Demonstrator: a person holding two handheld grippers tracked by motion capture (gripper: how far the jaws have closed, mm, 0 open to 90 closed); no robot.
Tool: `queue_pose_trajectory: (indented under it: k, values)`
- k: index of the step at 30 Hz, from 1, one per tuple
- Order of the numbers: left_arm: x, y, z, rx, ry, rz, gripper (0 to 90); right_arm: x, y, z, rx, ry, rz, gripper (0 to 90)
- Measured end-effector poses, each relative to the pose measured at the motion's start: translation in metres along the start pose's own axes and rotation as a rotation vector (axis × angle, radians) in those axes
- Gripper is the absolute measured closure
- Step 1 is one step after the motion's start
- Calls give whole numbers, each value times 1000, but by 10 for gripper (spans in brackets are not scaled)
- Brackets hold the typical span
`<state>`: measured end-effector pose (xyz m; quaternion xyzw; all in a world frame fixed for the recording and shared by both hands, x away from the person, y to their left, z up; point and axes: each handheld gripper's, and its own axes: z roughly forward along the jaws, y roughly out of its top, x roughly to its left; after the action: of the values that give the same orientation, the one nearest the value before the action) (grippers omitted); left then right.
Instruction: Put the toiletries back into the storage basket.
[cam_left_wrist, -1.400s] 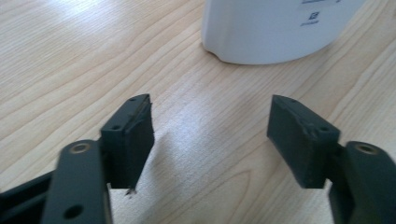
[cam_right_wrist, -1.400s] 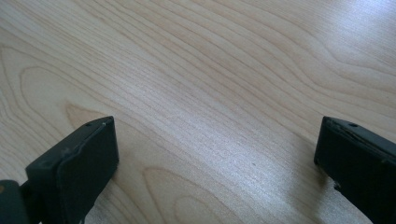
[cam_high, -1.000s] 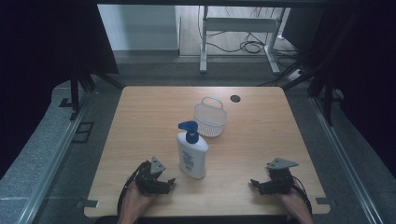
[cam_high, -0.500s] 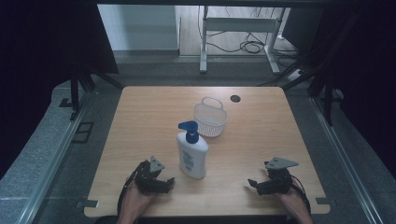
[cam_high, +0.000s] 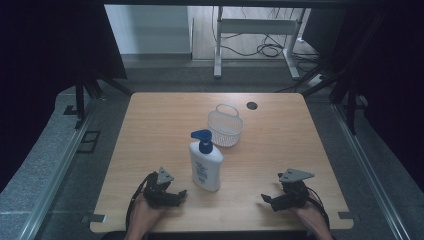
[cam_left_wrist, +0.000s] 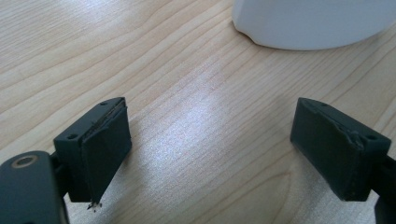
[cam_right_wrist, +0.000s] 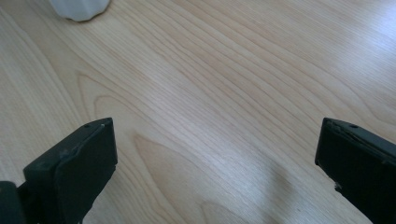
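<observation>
From the high view, a wooden table (cam_high: 150, 150) carries a white pump bottle (cam_high: 205, 165) with a blue top, standing upright a little left of the middle and toward the near edge. Just behind it and to the right sits a white mesh basket (cam_high: 225, 127), close to the bottle but apart from it. The left gripper (cam_high: 181, 194) rests at the near left, just beside the bottle's base; the right gripper (cam_high: 266, 199) lies at the near right, well apart from the bottle.

In the left gripper view, the jaws stand spread wide over bare wood — nothing between them — and the bottle's white base (cam_left_wrist: 313, 23) sits just ahead, toward the right.

In the right gripper view, the jaws are likewise spread with only wood between, and a white base (cam_right_wrist: 80, 9) shows at the far left corner.
</observation>
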<state>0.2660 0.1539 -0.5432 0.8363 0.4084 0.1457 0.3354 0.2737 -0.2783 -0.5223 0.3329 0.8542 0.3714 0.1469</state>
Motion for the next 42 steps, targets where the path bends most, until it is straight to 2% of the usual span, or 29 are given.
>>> queue_pose_trajectory:
  k: [10,16,20,29,34,42]
  values:
    - [0,-1,0,-10,-1,1,115,10,11,3,-5,45,-8,0]
    - [0,-1,0,-11,-1,1,115,13,20,3,-26,75,-15,0]
    - [0,-1,0,-10,0,2,115,16,29,5,-53,111,-24,0]
    - [0,-1,0,-10,0,1,115,26,48,10,-69,168,-42,0]
    - [0,-1,0,-10,0,1,116,31,56,14,-63,180,-50,0]
    - [0,-1,0,-13,0,-2,115,40,72,19,-85,196,-54,7]
